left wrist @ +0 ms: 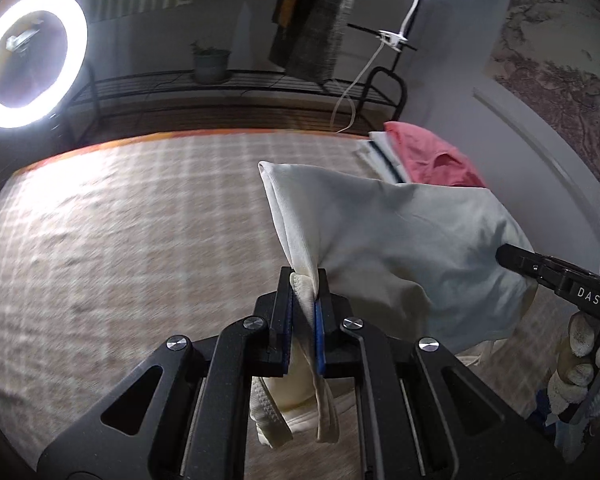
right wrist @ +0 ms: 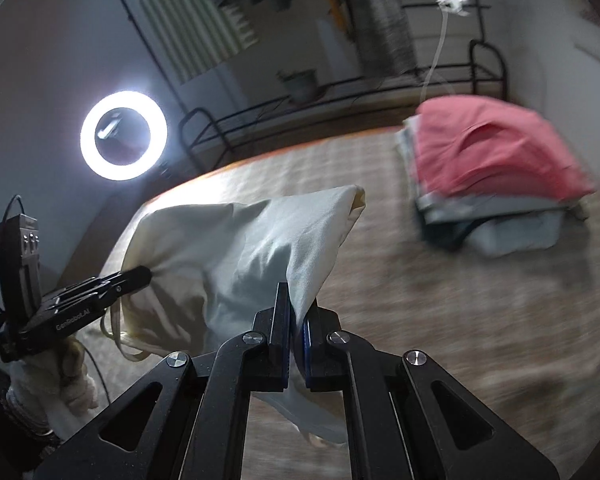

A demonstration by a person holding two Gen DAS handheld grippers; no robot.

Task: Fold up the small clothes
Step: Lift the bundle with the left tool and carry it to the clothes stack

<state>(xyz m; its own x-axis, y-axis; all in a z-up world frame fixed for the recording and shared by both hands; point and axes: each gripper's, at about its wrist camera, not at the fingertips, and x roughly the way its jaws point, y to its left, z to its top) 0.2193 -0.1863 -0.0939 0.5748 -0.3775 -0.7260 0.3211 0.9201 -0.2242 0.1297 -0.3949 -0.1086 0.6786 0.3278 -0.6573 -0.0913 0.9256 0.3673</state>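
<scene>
A small cream-white garment (left wrist: 400,232) hangs in the air between both grippers, above the table. My left gripper (left wrist: 305,280) is shut on one bunched edge of it; cloth trails down between its fingers. My right gripper (right wrist: 298,304) is shut on the other edge of the same garment (right wrist: 236,248). In the left wrist view the right gripper (left wrist: 508,258) enters from the right, pinching the cloth. In the right wrist view the left gripper (right wrist: 140,274) enters from the left, pinching the cloth.
A checked beige tablecloth (left wrist: 120,240) covers the table. A stack of folded clothes with a pink one on top (right wrist: 496,152) sits at the far right. A ring light (left wrist: 32,60) and a black wire rack (left wrist: 220,84) stand behind the table.
</scene>
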